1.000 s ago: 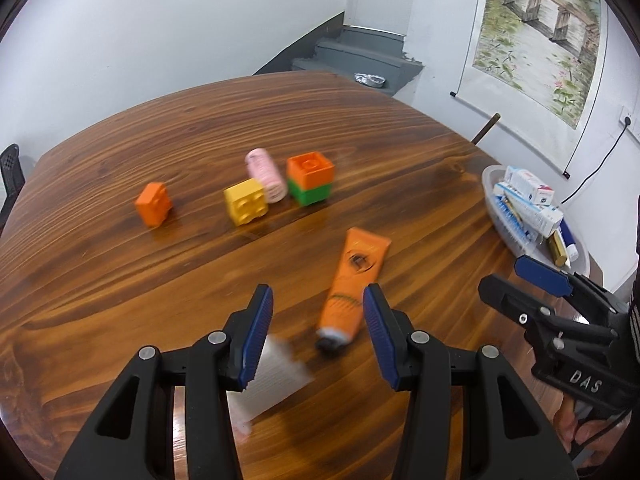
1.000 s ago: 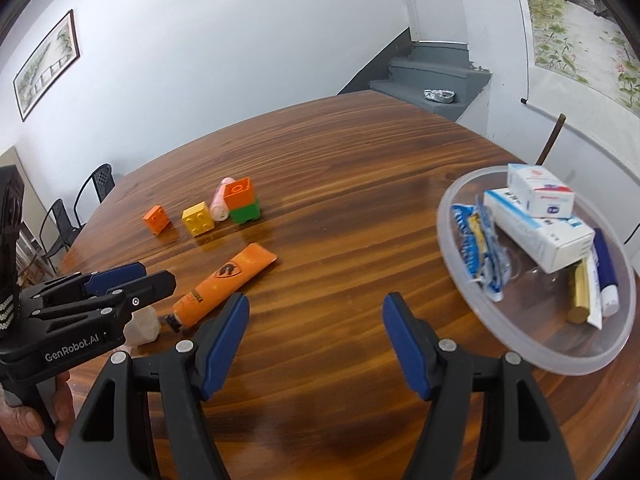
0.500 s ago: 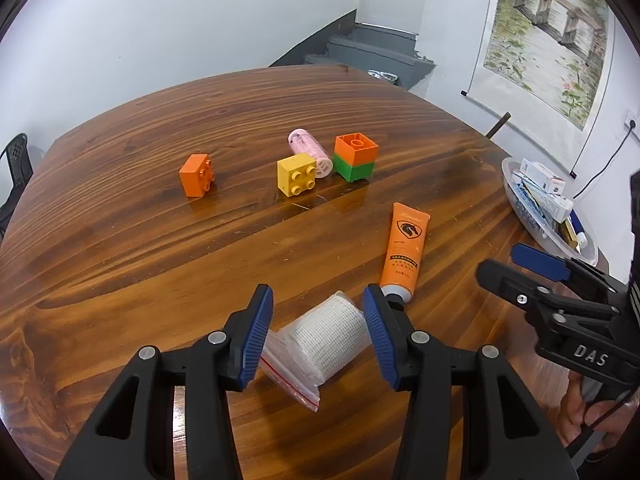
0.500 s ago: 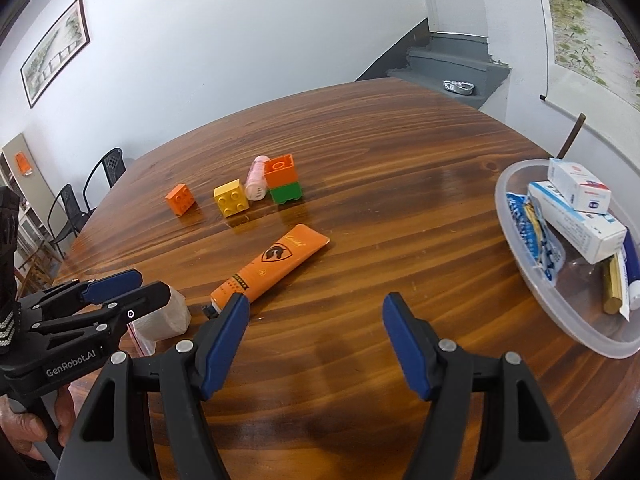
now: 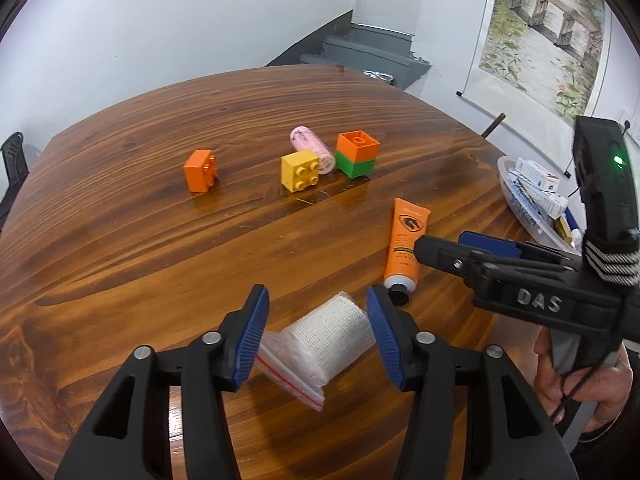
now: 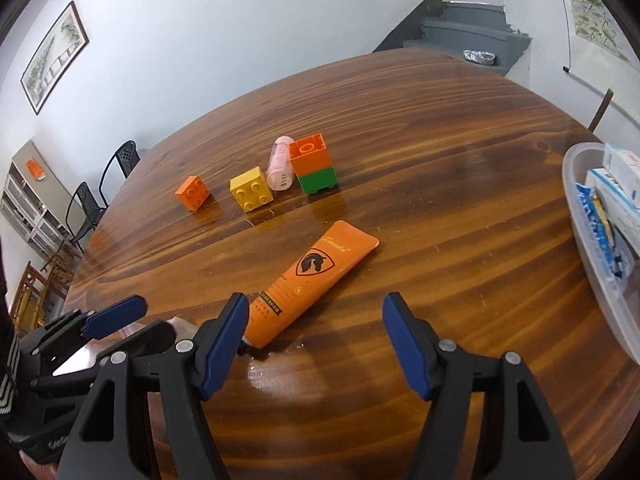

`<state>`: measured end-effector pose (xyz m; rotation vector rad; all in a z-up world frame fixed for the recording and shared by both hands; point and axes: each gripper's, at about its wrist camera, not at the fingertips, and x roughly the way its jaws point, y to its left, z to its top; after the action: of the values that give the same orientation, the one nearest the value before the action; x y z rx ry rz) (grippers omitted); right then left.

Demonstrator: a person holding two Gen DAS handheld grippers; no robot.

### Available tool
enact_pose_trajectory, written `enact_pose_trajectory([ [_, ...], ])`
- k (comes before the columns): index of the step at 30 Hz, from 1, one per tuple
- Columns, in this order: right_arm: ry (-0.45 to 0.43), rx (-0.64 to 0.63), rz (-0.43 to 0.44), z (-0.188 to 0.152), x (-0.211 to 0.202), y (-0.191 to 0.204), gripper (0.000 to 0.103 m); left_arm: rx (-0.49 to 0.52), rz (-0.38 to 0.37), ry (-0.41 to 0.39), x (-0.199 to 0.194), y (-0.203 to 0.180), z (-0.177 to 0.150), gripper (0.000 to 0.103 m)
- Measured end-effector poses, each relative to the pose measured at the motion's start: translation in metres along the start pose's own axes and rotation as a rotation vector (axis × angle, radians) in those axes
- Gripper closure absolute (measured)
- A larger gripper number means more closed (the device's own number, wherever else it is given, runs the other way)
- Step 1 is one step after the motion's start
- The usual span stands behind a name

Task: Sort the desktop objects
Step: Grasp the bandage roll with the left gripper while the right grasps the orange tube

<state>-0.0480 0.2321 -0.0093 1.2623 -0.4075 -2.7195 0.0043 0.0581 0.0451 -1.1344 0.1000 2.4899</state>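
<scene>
The left gripper (image 5: 318,334), earlier narrower, is opening around the bagged gauze roll (image 5: 328,338); the right gripper (image 6: 316,336) stays apart.

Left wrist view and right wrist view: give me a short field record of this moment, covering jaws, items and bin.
left gripper: jaws opening, bagged gauze roll between them, on the table
right gripper: jaws open, empty, beside the orange tube
loose bricks: orange brick, yellow brick, orange-on-green stack
pink roll: lying behind the yellow brick
clear bin: holds boxes and packets
</scene>
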Motion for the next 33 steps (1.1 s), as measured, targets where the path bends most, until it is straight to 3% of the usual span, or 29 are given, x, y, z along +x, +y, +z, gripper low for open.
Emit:
enact_pose_trajectory([
  [13,0.035,-0.058,-0.029,0.009,0.026,0.018,0.030,0.048,-0.015,0.005,-0.003,0.009,-0.003,0.044],
  [18,0.033,-0.124,-0.069,0.007,0.028,0.022,0.030,0.070,-0.083,0.032,0.002,0.004,-0.007,0.036],
  [24,0.043,-0.244,-0.144,-0.002,0.026,0.024,0.030,0.119,-0.122,0.063,0.006,-0.006,-0.012,0.036],
  [33,0.044,-0.236,-0.084,0.000,0.022,0.015,0.030,0.166,-0.094,0.114,0.018,-0.017,-0.022,0.036],
])
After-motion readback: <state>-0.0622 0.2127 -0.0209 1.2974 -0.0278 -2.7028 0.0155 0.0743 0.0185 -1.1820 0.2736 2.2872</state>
